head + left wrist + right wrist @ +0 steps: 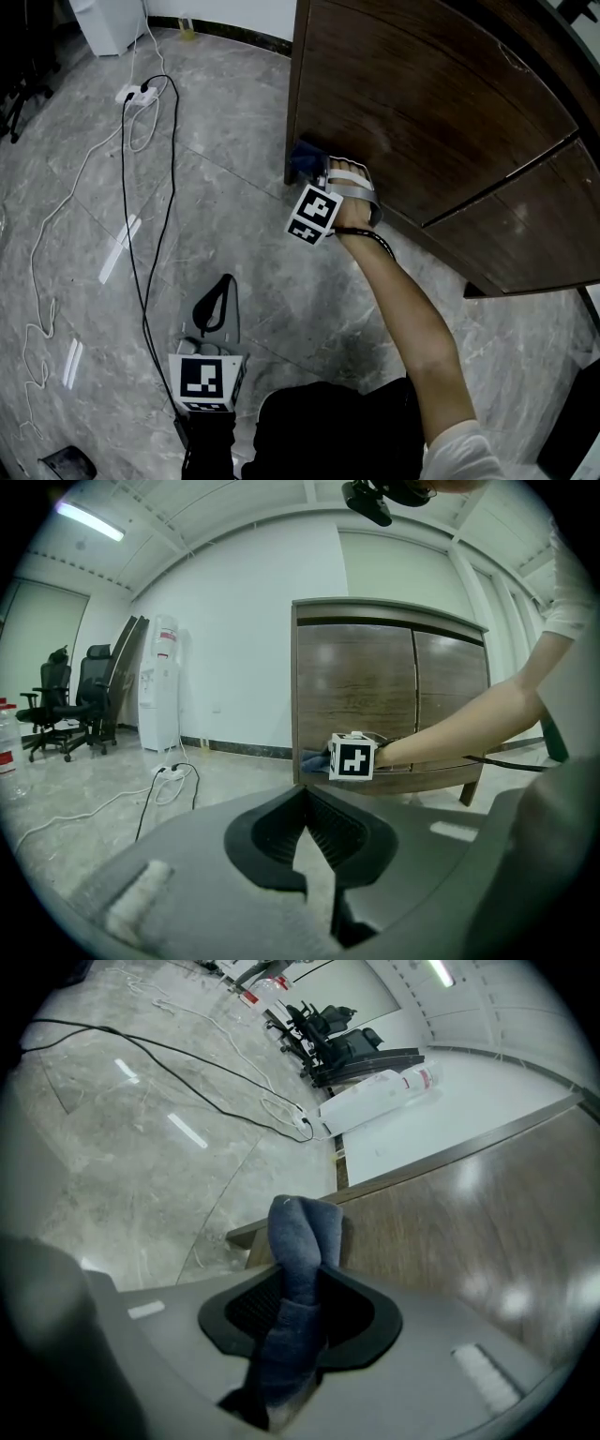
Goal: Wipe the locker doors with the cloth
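- Wiping step: right hand-held gripper [300,1316] clamps cloth [302,1232] at locker door's [422,103] lower left corner
- Left hand-held gripper [314,832] closed, empty
- Next, likely: sweep across door, keep pressure

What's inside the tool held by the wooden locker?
A blue cloth, gripped between the right tool's jaws, with its folded end poking out toward the locker door. Its lower end drops behind the tool's body and is hidden, so its full length cannot be seen.
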`<state>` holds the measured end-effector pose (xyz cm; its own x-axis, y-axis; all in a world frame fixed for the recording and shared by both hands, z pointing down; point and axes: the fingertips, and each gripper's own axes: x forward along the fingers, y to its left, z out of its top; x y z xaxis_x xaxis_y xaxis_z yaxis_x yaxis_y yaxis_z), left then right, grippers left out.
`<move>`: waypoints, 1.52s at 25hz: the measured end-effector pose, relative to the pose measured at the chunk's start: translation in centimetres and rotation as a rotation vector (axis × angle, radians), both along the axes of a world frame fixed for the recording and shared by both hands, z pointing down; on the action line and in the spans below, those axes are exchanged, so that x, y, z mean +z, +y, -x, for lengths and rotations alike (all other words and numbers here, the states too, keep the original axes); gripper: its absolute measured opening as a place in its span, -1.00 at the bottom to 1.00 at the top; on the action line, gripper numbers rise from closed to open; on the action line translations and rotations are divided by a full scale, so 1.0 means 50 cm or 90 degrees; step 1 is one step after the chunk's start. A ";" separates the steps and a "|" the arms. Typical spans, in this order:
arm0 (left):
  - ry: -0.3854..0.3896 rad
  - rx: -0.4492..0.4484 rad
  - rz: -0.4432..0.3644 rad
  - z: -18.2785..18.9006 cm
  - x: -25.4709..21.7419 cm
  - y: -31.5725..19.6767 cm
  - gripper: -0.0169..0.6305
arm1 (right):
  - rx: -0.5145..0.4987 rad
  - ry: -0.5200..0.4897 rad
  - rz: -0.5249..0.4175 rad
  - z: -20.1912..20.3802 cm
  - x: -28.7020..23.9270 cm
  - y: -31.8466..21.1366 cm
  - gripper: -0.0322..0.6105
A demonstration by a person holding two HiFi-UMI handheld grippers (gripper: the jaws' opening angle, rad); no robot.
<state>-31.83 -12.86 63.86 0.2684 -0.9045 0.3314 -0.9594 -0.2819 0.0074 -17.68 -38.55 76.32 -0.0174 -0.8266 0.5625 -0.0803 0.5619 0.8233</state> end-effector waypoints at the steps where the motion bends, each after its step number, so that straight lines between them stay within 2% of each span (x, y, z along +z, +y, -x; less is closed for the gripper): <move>1: 0.000 0.001 0.001 -0.002 0.000 -0.001 -0.94 | -0.004 -0.005 -0.012 0.003 -0.017 -0.002 -0.54; 5: 0.003 0.006 0.004 -0.009 -0.002 0.001 -0.94 | -0.013 -0.029 -0.090 0.026 -0.147 -0.016 -0.54; 8: 0.004 0.005 0.011 -0.014 0.001 0.010 -0.94 | -0.022 -0.049 -0.152 0.043 -0.277 -0.021 -0.54; 12: 0.004 0.009 0.006 -0.021 -0.010 0.013 -0.94 | -0.047 -0.105 -0.240 0.067 -0.469 -0.024 -0.54; 16: 0.003 0.012 0.013 -0.033 -0.020 0.009 -0.94 | -0.063 -0.107 -0.325 0.069 -0.632 -0.026 -0.54; 22: -0.001 0.033 -0.004 -0.066 -0.044 -0.003 -0.94 | -0.065 -0.124 -0.393 0.068 -0.787 -0.033 -0.54; 25: -0.004 0.038 0.000 -0.076 -0.049 -0.002 -0.94 | -0.054 -0.111 -0.410 0.059 -0.827 -0.034 -0.54; 27: -0.003 0.039 0.000 -0.084 -0.054 0.001 -0.94 | -0.073 -0.122 -0.410 0.069 -0.834 -0.018 -0.54; 30: -0.007 0.043 0.004 -0.099 -0.061 -0.002 -0.94 | -0.113 -0.197 -0.387 0.083 -0.823 0.032 -0.54; 33: -0.009 0.048 -0.013 -0.120 -0.078 -0.015 -0.94 | -0.133 -0.245 -0.360 0.052 -0.789 0.096 -0.54; 38: -0.017 0.084 -0.039 -0.204 -0.136 -0.027 -0.94 | -0.130 -0.377 -0.284 -0.066 -0.769 0.227 -0.54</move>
<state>-21.64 -14.18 57.08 0.3785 -0.8807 0.2847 -0.9134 -0.4051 -0.0389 -14.39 -27.23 37.89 -0.3892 -0.9208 0.0262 -0.5084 0.2385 0.8274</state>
